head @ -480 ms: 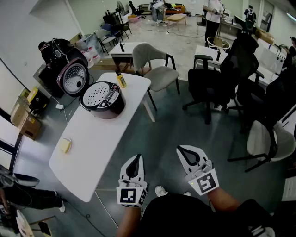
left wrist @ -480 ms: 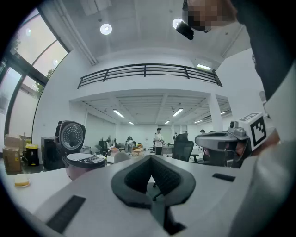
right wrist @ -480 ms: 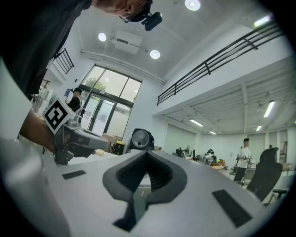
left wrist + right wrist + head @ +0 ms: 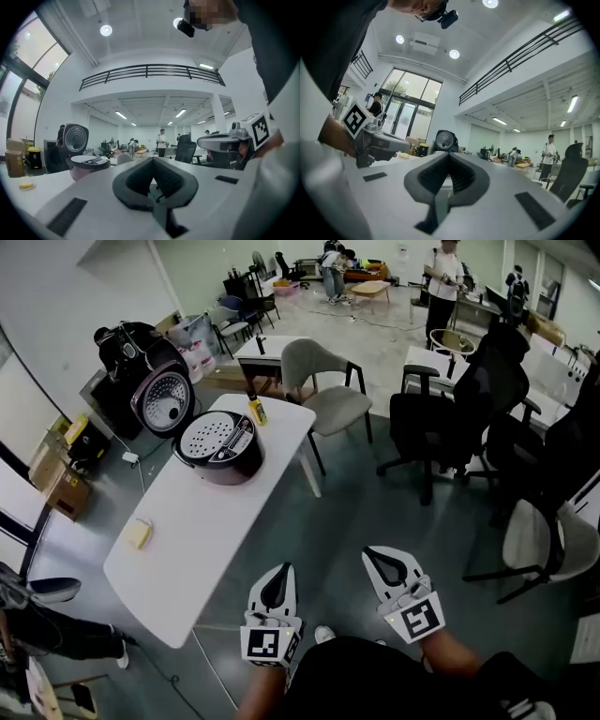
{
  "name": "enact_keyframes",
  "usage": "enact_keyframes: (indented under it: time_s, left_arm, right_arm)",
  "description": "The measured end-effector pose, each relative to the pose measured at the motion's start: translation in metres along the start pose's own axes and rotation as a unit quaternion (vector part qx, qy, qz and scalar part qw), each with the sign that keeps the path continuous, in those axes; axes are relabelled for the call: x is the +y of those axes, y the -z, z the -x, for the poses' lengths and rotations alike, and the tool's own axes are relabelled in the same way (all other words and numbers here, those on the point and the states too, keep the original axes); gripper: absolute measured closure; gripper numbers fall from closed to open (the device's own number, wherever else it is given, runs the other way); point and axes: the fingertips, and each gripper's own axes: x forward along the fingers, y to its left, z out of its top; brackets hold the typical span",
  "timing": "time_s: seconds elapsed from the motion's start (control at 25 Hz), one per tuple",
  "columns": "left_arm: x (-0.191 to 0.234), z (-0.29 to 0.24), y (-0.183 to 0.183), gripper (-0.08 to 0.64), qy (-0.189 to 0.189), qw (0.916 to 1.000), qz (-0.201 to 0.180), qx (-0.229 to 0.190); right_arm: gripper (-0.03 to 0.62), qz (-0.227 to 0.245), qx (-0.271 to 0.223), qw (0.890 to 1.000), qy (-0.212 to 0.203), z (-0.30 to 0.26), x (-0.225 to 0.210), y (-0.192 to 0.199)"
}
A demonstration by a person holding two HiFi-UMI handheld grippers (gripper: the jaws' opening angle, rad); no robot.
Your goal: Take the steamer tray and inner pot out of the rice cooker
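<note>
Barely anything has changed in the head view: against half a second ago the white table (image 4: 187, 549) and the rice cooker (image 4: 225, 451) sit a touch lower and nearer in the picture, so the person seems to be closing in on them. The cooker's lid (image 4: 165, 397) stands open, and the perforated steamer tray (image 4: 208, 434) still lies in its mouth. The inner pot beneath it cannot be seen. The left gripper (image 4: 278, 571) and right gripper (image 4: 375, 557) hang close to the person's body, well apart from the table, as before.

In the left gripper view, the left gripper (image 4: 153, 164) has its jaws pressed together with nothing between them. The cooker (image 4: 86, 164) shows off to the left, across the tabletop.

In the right gripper view, the right gripper (image 4: 449, 157) is likewise closed and empty, with the cooker's raised lid (image 4: 446, 140) just above its tips in the distance.

Judging from this, the task has not begun. The approach is only under way, and both pairs of jaws will need to part before the tray can be lifted.
</note>
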Motion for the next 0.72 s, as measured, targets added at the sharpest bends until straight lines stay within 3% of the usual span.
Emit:
enact_keyframes:
  time_s: [0.2, 0.48, 0.52, 0.72]
  left_arm:
    - [0.014, 0.003, 0.005, 0.561, -0.003, 0.9999, 0.007, 0.008]
    - [0.037, 0.0, 0.003, 0.539, 0.003, 0.9998, 0.019, 0.012]
    - [0.042, 0.0, 0.0, 0.508, 0.002, 0.9997, 0.022, 0.008]
    - [0.065, -0.001, -0.007, 0.19, -0.005, 0.9997, 0.023, -0.006]
  right_arm:
    - [0.594, -0.013, 0.002, 1.0, 0.02, -0.009, -0.003, 0.0]
    - [0.575, -0.037, -0.032, 0.998, 0.033, -0.029, -0.001, -0.027]
    - [0.518, -0.037, -0.031, 0.998, 0.035, -0.033, 0.0, -0.028]
    - [0.234, -0.021, -0.026, 0.998, 0.06, -0.049, 0.002, -0.022]
